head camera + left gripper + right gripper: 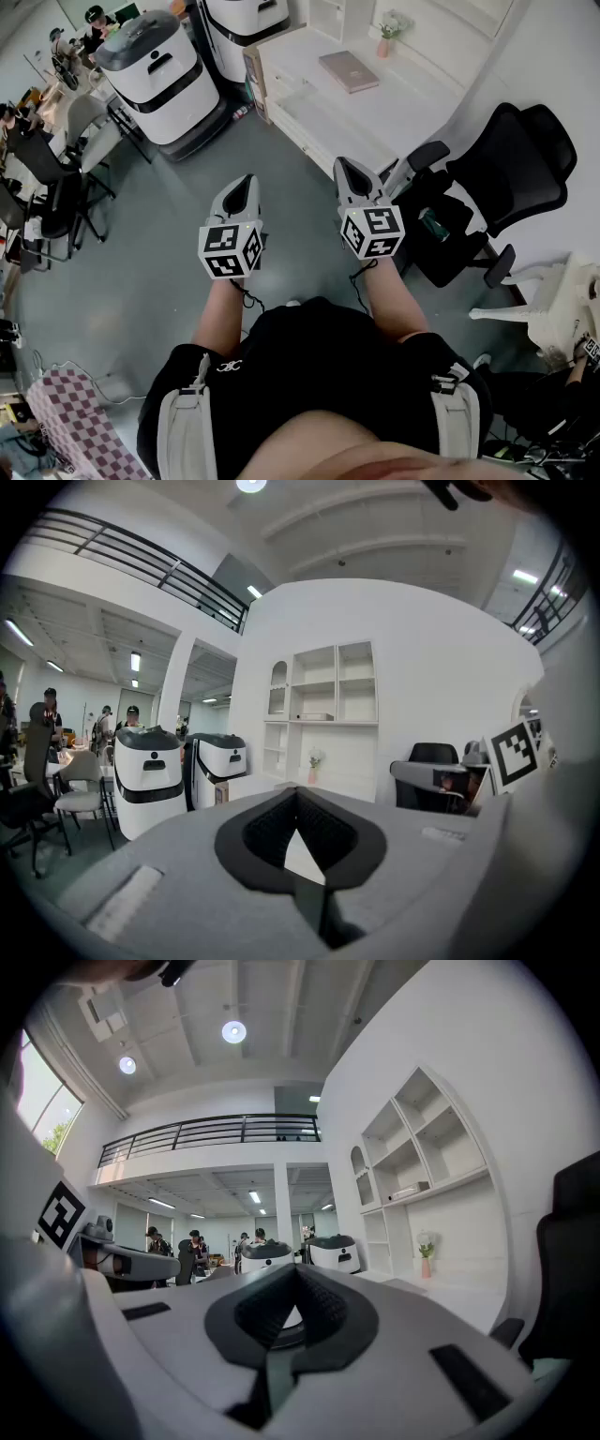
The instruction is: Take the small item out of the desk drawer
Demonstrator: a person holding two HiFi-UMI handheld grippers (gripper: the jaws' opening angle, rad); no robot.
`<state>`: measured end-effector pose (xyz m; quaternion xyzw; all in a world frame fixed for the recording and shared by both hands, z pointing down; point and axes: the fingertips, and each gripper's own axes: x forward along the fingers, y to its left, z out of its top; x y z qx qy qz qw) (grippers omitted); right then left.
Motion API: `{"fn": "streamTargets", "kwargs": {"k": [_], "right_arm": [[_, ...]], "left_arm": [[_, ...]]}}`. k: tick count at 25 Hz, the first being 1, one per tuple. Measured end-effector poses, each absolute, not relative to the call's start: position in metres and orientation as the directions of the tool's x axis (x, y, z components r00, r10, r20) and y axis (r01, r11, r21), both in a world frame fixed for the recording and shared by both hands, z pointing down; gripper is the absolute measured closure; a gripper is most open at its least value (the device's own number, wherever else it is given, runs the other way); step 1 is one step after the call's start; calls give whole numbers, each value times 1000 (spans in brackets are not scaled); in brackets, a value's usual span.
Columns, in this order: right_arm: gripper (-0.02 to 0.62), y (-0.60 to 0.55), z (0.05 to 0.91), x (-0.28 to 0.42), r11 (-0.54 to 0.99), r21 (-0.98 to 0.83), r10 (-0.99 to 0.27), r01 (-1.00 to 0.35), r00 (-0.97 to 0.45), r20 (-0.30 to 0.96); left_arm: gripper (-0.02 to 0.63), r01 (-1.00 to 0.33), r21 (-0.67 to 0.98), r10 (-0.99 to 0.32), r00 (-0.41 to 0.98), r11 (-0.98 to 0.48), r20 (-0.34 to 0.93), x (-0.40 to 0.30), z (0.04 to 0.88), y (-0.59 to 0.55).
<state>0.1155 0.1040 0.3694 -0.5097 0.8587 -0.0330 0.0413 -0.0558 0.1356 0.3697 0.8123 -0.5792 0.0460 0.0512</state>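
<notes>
Head view looks steeply down on a person standing on a grey floor (pixel 169 281), one gripper in each hand held out ahead at hip level, well apart from the furniture. At 1 o'clock from the grippers lies a long white surface (pixel 412 84) set against the wall, running from 11 to 4 o'clock. A pinkish-brown book (pixel 348 70) lies flat on it, and a small vase of flowers (pixel 385 37) stands at its far end. A lower white ledge (pixel 328 117) runs along its near edge; whether that is the drawer cannot be told. At 3 o'clock a black office chair (pixel 506 169) stands at the surface's near end. At 11 o'clock two white-and-black machines (pixel 155 75) stand side by side, with seated people beyond them at 10 o'clock. A checkered mat (pixel 80 422) lies at 8 o'clock.

The left gripper view shows open white shelving (pixel 328 682) built into the wall above the surface.

The small item shows in no view, so its place, heading and long axis cannot be told.

The left gripper (pixel 246 180) has its jaws pressed together at the tips, nothing between them. The right gripper (pixel 345 164) is likewise pressed together and empty.
</notes>
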Motion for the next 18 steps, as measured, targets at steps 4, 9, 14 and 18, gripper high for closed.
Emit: {"fn": "streamTargets", "kwargs": {"k": [4, 9, 14, 18], "right_arm": [[598, 114, 367, 110, 484, -96, -875, -870, -482, -44], [598, 119, 366, 108, 475, -104, -880, -874, -473, -46], [598, 119, 368, 99, 471, -98, -882, -877, -470, -35], [598, 117, 367, 88, 475, -83, -880, -876, -475, -29]], "left_arm": [[592, -947, 36, -935, 322, -320, 147, -60, 374, 144], [592, -945, 40, -932, 328, -326, 157, -63, 377, 149], [592, -940, 43, -927, 340, -337, 161, -68, 379, 149], [592, -936, 51, -923, 353, -349, 152, -76, 379, 144]]}}
